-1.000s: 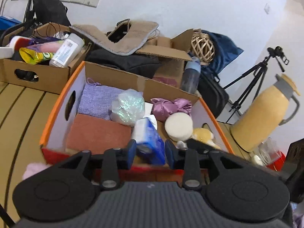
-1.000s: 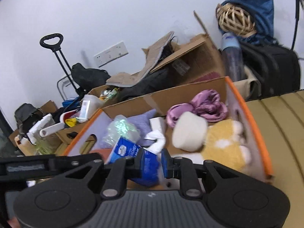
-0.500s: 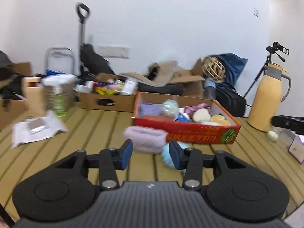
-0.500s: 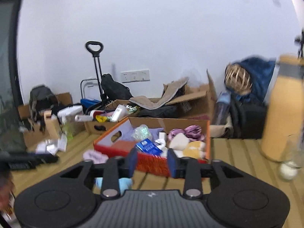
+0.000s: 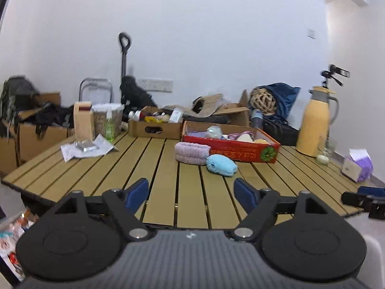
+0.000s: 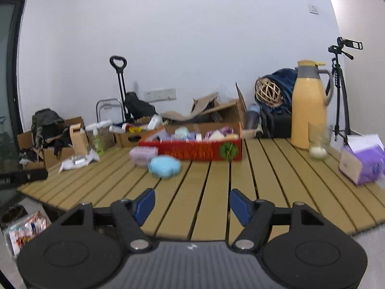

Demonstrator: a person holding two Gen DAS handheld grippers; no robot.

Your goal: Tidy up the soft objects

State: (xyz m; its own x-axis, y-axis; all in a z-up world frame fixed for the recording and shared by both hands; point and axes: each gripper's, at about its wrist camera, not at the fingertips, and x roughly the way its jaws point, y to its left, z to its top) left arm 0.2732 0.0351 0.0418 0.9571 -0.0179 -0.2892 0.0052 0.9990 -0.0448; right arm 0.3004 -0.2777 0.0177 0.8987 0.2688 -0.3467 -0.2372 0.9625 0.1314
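We are looking across a slatted wooden table (image 5: pixel 154 168) that fills the middle of both views. Just above centre sits the red cardboard box (image 5: pixel 231 147), already well filled: a purple cloth, a glittery ball, a pink scrunch of fabric, a round cream pad and something yellow show over its rim, though small and partly hidden. We judge most of the sorting done.

Two soft things are left outside it. A folded lilac towel (image 5: pixel 191 152) lies touching the box's front left corner, and a light blue plush toy (image 5: pixel 221 165) lies just beside the towel, nearer to us. In the right wrist view both sit left of centre, blurred.

At the right edge a purple tissue pack (image 6: pixel 363 162) lies well apart from the box; whether it counts as part of the job we cannot tell.

Our left gripper (image 5: pixel 191 193) and right gripper (image 6: pixel 191 203) sit at the bottom centre of their views. The jaws of both have just been opening and stand wide apart with only bare table between them. Neither is near the towel or toy.
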